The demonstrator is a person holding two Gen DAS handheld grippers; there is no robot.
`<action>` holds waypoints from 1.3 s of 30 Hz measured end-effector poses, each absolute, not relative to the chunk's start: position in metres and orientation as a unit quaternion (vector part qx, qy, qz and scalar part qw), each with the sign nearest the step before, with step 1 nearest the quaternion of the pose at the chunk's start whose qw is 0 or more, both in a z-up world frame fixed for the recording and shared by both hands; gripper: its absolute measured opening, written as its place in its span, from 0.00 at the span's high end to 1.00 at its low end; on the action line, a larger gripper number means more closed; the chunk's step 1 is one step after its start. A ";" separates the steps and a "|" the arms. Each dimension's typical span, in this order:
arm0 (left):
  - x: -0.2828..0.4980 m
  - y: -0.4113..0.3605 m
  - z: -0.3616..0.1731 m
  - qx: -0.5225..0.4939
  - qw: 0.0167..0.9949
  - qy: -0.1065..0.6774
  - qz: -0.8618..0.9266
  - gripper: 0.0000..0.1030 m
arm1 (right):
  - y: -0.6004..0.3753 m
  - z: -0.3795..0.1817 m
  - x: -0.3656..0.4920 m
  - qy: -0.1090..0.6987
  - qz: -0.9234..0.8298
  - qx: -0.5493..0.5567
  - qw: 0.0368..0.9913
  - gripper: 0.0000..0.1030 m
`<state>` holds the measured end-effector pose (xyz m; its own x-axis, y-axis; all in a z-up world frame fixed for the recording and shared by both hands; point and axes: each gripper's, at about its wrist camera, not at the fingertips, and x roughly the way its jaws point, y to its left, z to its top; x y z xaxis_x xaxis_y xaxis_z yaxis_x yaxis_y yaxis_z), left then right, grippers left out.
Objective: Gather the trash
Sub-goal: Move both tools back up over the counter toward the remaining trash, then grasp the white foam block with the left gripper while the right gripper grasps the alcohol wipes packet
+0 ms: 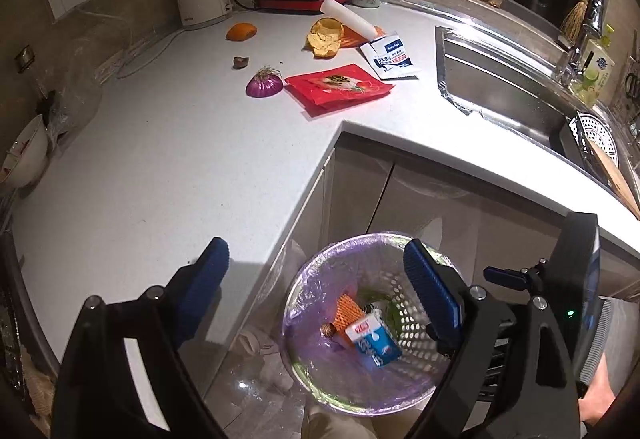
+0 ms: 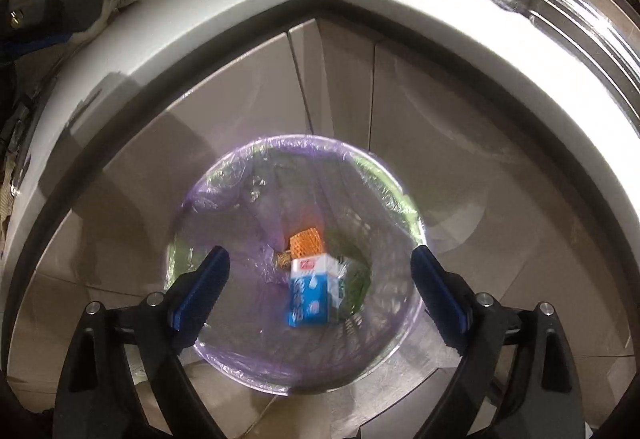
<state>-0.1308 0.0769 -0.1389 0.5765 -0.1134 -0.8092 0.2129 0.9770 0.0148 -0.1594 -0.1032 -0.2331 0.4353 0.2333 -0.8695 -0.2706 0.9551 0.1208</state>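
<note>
Right gripper (image 2: 320, 279) jaws spread, empty, above the bin (image 2: 224, 355) where the milk carton (image 2: 310, 291) lies. Left gripper (image 1: 316, 279) spread too; best go next for the red wrapper (image 1: 340, 87) on the far table (image 1: 160, 167).

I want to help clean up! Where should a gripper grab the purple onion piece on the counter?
Probably grab the onion piece across its round purple sides, coming straight down from above. It lies low on the counter with its stringy roots pointing up, and there is free space around it; the red wrapper is just to its right, so keep the fingers off that.
</note>
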 end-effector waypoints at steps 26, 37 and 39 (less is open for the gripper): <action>0.090 0.083 -0.115 0.056 0.885 0.436 -0.154 0.12 | -0.102 -0.091 0.070 0.371 0.081 -0.078 0.922 0.03; 0.196 0.034 -0.162 0.078 0.846 0.480 -0.220 0.12 | -0.136 -0.105 0.100 0.394 0.032 -0.051 0.917 0.03; 0.210 0.026 -0.172 0.078 0.840 0.489 -0.221 0.12 | -0.144 -0.109 0.100 0.398 0.028 -0.052 0.916 0.03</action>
